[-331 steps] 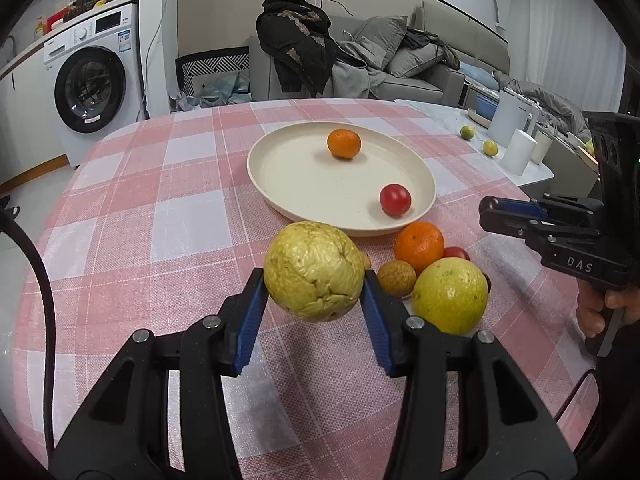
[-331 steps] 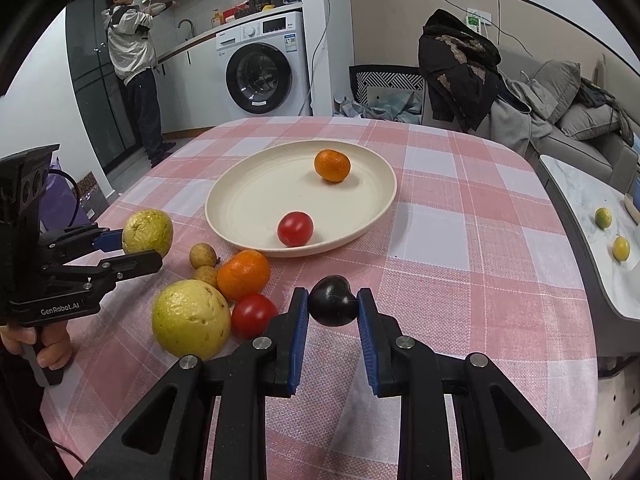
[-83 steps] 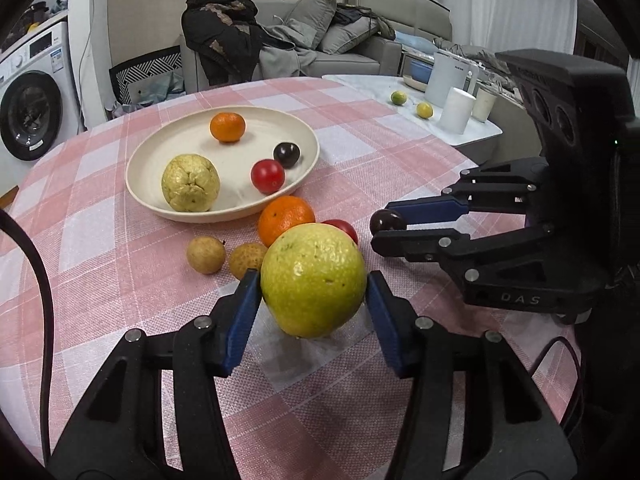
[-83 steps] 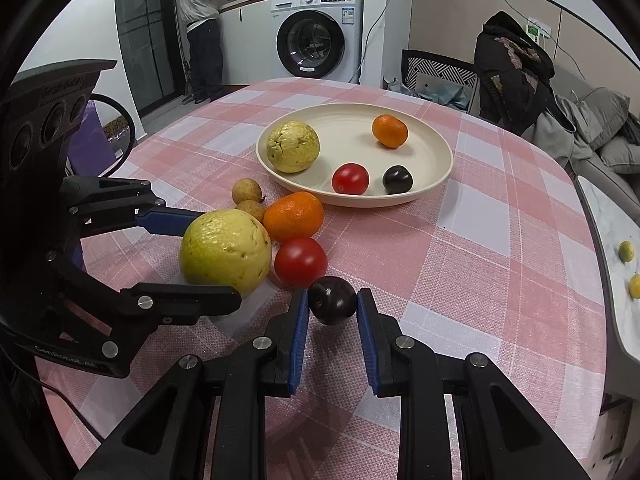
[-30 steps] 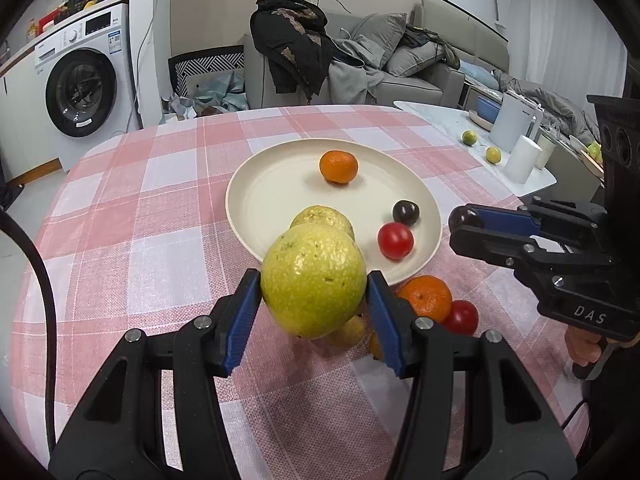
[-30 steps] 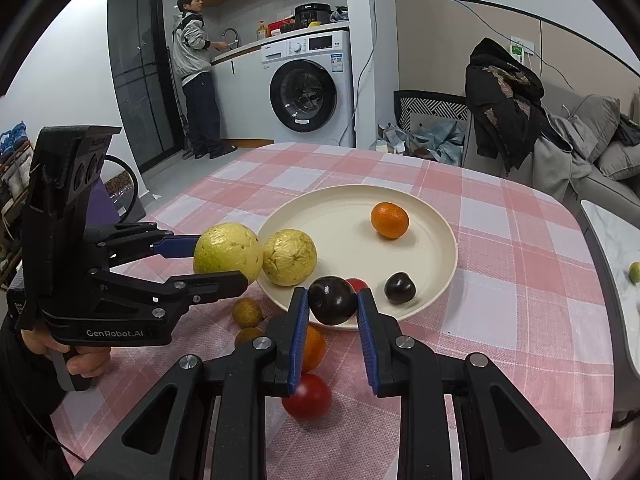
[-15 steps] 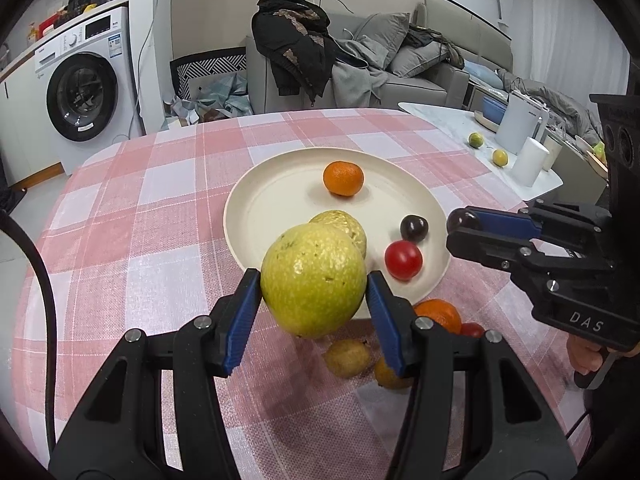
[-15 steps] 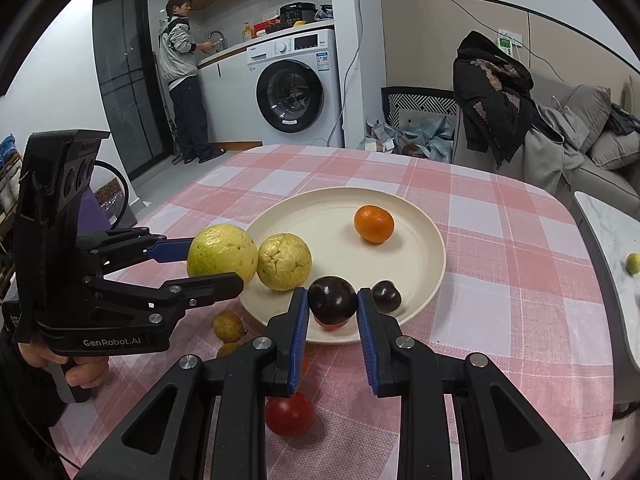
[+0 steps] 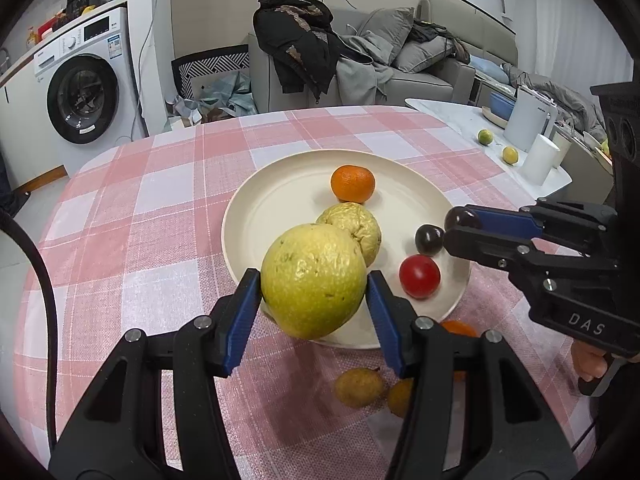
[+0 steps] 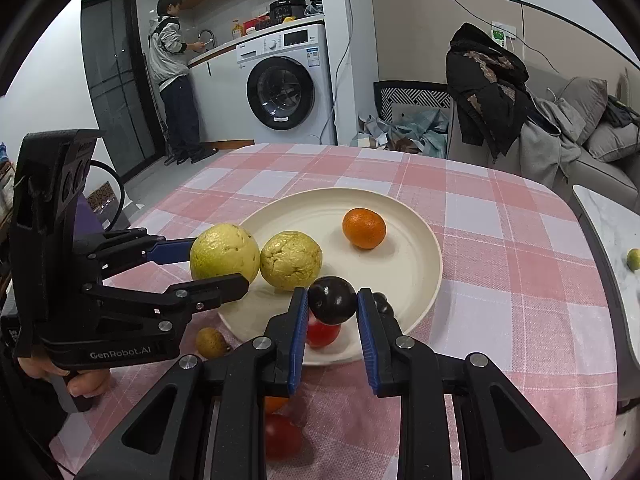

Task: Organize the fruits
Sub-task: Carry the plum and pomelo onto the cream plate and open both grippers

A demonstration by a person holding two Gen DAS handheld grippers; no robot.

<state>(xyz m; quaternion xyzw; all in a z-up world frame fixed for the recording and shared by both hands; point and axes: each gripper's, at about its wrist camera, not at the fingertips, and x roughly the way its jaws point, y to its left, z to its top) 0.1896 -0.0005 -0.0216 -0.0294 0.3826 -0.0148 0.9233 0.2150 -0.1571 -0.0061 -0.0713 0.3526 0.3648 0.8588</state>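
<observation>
My left gripper (image 9: 314, 286) is shut on a big yellow-green fruit (image 9: 313, 280) and holds it above the near rim of the cream plate (image 9: 280, 200); it also shows in the right wrist view (image 10: 224, 254). My right gripper (image 10: 333, 302) is shut on a dark plum (image 10: 332, 300), held over the plate's near edge (image 10: 424, 280); the plum also shows in the left wrist view (image 9: 458, 218). On the plate lie an orange (image 9: 353, 184), a wrinkled yellow fruit (image 9: 354, 226), a dark plum (image 9: 429, 240) and a red tomato (image 9: 419, 276).
On the checked cloth near the plate lie two small brown fruits (image 9: 358, 386), an orange (image 9: 460, 328) and a red tomato (image 10: 282, 436). A side table (image 9: 460, 120) with limes and white jugs stands to the right. A washing machine (image 10: 286, 84) and a person (image 10: 176, 76) are behind.
Both grippers have moved forward over the plate's near rim, each still holding its fruit. The loose fruits on the cloth now lie beneath and behind the fingers.
</observation>
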